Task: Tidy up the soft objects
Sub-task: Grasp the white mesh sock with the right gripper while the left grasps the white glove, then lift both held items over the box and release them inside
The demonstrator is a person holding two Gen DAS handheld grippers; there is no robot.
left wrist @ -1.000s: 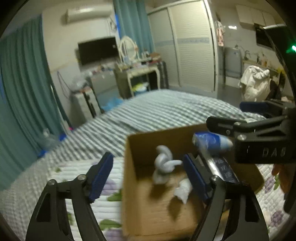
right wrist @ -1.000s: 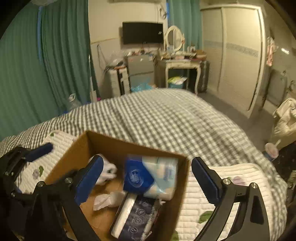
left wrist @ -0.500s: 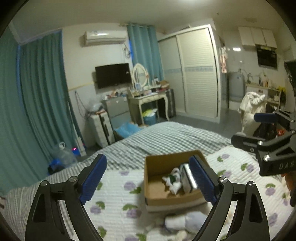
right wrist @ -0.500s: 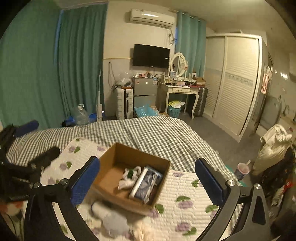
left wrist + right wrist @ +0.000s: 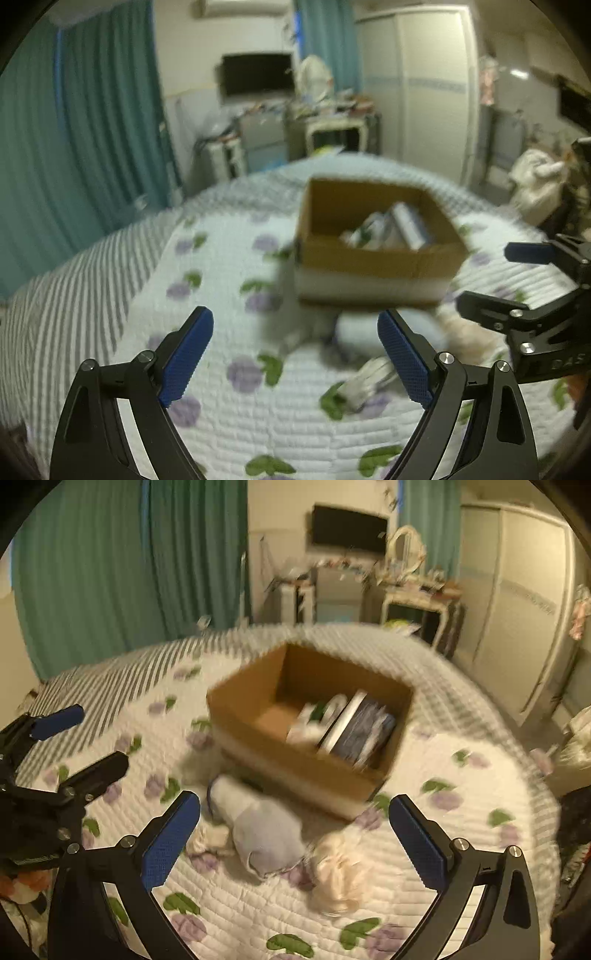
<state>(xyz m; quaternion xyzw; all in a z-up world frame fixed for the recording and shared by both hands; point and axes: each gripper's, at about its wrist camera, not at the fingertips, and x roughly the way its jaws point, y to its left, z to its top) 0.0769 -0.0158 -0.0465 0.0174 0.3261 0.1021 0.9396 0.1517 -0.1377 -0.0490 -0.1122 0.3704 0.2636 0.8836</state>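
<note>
A brown cardboard box (image 5: 295, 760) (image 5: 373, 254) stands on the flowered quilt and holds a tissue pack (image 5: 364, 731) and white soft items (image 5: 314, 723). In front of it lie a grey-lilac soft bundle (image 5: 264, 830) (image 5: 354, 328), a cream fluffy item (image 5: 338, 871) and a small white item (image 5: 369, 380). My left gripper (image 5: 295, 354) is open and empty above the quilt, short of the bundle. My right gripper (image 5: 295, 840) is open and empty over the bundle and fluffy item. Both views are blurred.
The quilt (image 5: 443, 775) covers a striped bed (image 5: 74, 280). Teal curtains (image 5: 110, 572), a dresser (image 5: 413, 598), a TV (image 5: 258, 74) and a wardrobe (image 5: 524, 602) stand beyond the bed. A white bag (image 5: 535, 184) sits on the floor at the right.
Both grippers pulled up and away from the box, then came back down toward the quilt in front of it. The tissue pack stays in the box.
</note>
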